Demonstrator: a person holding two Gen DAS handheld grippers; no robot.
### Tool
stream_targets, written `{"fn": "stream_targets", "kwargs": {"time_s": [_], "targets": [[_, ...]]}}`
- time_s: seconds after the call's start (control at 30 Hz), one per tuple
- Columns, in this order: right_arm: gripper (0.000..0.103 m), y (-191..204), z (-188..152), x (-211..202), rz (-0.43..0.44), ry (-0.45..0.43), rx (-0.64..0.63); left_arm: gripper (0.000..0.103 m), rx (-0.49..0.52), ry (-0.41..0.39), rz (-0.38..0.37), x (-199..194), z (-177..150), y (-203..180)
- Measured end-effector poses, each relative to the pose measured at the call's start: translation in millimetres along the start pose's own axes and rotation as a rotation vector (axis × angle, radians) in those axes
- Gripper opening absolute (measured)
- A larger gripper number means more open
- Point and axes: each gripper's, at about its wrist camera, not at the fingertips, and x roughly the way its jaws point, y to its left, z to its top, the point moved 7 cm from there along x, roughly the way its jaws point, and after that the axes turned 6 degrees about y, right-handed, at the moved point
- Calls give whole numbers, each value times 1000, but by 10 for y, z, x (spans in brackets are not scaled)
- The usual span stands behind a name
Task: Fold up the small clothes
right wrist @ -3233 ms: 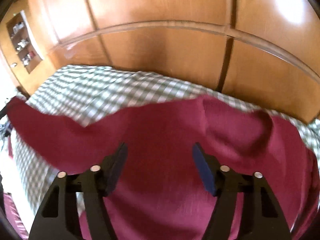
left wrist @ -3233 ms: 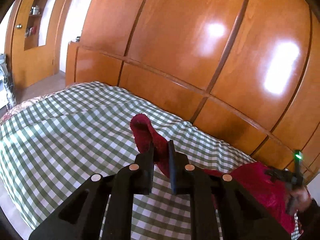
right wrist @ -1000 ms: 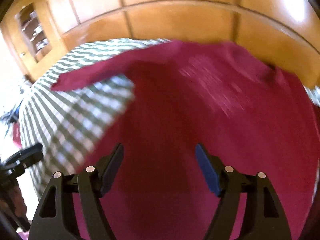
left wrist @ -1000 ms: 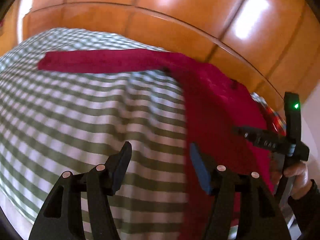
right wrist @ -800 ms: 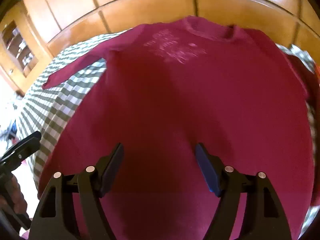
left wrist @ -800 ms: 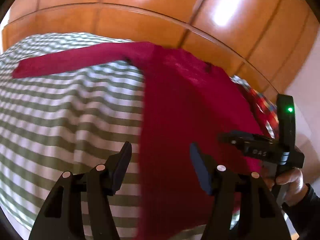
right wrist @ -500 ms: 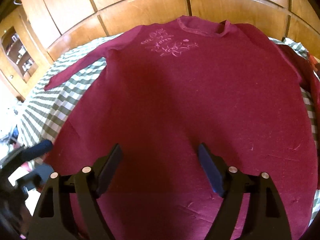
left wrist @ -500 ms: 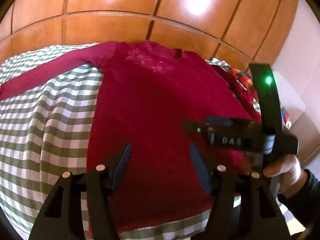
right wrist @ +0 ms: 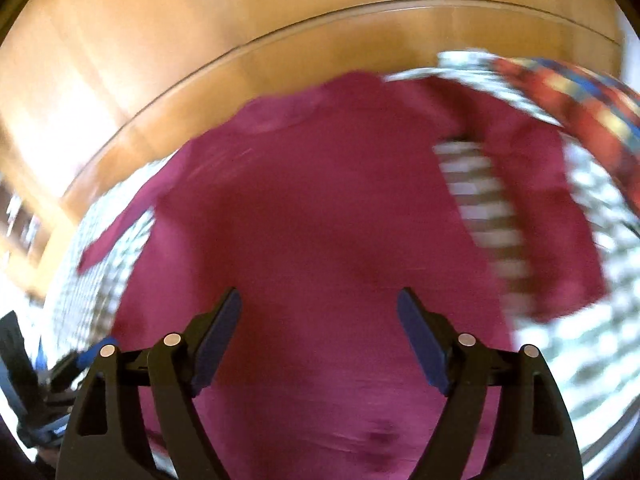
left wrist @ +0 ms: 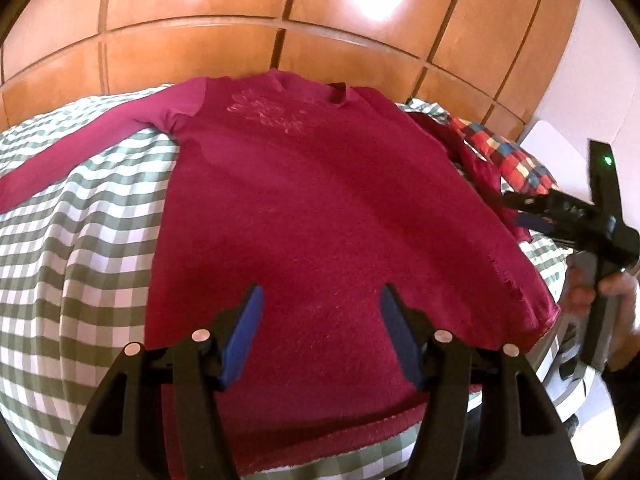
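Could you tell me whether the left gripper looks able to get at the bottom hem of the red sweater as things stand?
Probably yes. The left gripper hangs open above the red sweater, which lies flat on the checked bedspread. Nothing covers the hem just below its fingers, and the right gripper is off at the far sleeve.

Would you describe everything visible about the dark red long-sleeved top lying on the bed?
The dark red top lies spread flat, front up, on the green-and-white checked bedcover, neckline toward the wooden panelling, hem at the near edge. It looks like a soft, slightly fuzzy knit with a faint tone-on-tone motif on the chest. One sleeve stretches straight out to the picture's left; the other lies bunched beside a multicoloured checked cloth. Neither gripper touches it.
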Motion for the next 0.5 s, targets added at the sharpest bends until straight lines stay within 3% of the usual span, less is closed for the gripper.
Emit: {"fn": "stream_targets", "kwargs": {"time_s": [0.07, 0.2, 0.33, 0.5], "targets": [[74, -514, 55, -188, -82, -44, 105, 61, 5, 13, 2, 63, 0, -12], [68, -1209, 82, -388, -165, -81, 240, 61, 8, 51, 14, 201, -47, -30], [64, -1154, 43, -337, -192, -62, 141, 62, 18, 60, 25, 235, -67, -53], [50, -1026, 8, 157, -237, 39, 4, 63, 38, 76, 42, 271, -62, -71]]}}
